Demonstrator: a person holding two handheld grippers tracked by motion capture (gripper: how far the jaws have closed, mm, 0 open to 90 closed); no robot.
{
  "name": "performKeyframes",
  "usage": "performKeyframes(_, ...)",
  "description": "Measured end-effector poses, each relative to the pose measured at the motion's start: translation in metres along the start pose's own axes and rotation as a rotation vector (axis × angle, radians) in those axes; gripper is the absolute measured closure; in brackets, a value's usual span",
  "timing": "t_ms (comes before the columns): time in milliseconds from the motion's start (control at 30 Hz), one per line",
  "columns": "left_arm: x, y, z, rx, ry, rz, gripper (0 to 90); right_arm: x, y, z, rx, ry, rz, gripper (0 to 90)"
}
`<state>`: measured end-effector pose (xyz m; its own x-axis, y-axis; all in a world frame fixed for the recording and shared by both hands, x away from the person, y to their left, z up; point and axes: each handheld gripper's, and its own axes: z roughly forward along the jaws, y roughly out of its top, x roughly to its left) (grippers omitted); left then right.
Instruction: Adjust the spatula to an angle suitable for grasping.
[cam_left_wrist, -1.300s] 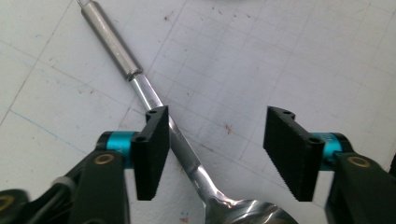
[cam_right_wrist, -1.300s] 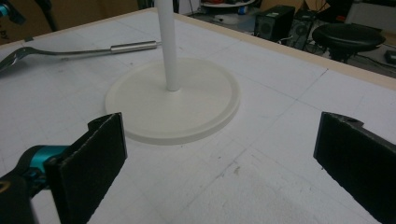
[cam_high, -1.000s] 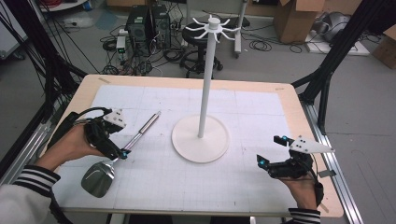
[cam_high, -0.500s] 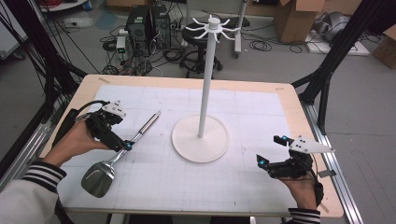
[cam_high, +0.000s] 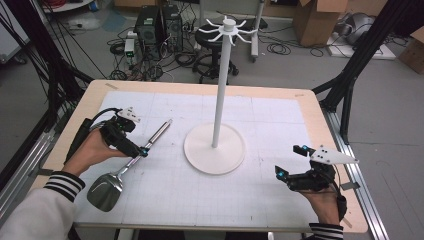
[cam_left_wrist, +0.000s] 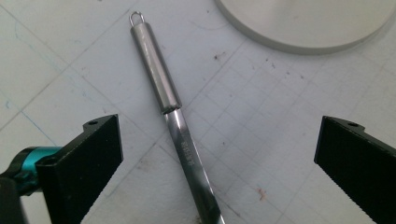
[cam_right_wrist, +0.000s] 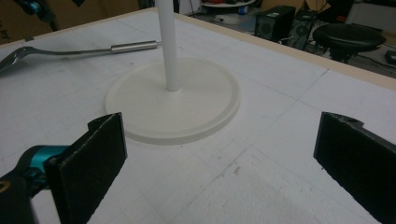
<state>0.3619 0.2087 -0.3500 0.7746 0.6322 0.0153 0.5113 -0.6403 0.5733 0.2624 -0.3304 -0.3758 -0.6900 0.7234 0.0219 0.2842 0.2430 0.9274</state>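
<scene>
**Left gripper closes in on steel spatula as stand waits**

High view: On the white gridded table (cam_high: 260, 200), the left gripper (cam_high: 142, 151) has slid forward over the last second, from the middle of the shaft toward the 1 o'clock end of the long polished-steel spatula (cam_high: 131, 162), and now hangs directly over the shaft just short of the tubular handle. The spatula lies flat on a diagonal, its broad blade at 7 o'clock near the person's striped sleeve (cam_high: 62, 184), its handle tip pointing toward 1 o'clock. Just beside it, at 3 o'clock, stands the tall white hanging stand with a round base and a crown of hooks (cam_high: 215, 150). The right gripper (cam_high: 289, 165) has not moved; it rests near the table's 4 o'clock corner, well apart from the stand.

Left gripper view: The two black jaws are spread wide, released, with nothing between them but the spatula's shaft, which runs up the middle to the brushed-steel handle (cam_left_wrist: 156, 70) and its small wire hanging loop (cam_left_wrist: 136, 17). The rim of the stand's base shows at 1 o'clock.

Right gripper view: These jaws also stand wide apart and empty, facing the stand's base and pole, with the spatula lying beyond at 11 o'clock.

The shift suggests the grasp is being lined up near the handle; the pick-up itself is not yet made, and hanging the loop on a hook would follow.
</scene>
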Motion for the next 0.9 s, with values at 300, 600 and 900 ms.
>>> performKeyframes(300,0.003,-0.01,0.018,0.074,-0.002,-0.047,1.7,0.0,0.0,-0.001,0.001,0.001,0.002,1.5)
performKeyframes(600,0.006,-0.014,0.031,0.155,0.004,-0.092,1.9,0.001,0.0,0.0,0.002,0.002,0.001,1.5)
performKeyframes(900,0.005,-0.016,0.039,0.221,0.009,-0.089,4.1,0.001,0.0,-0.001,0.002,0.004,0.001,1.5)
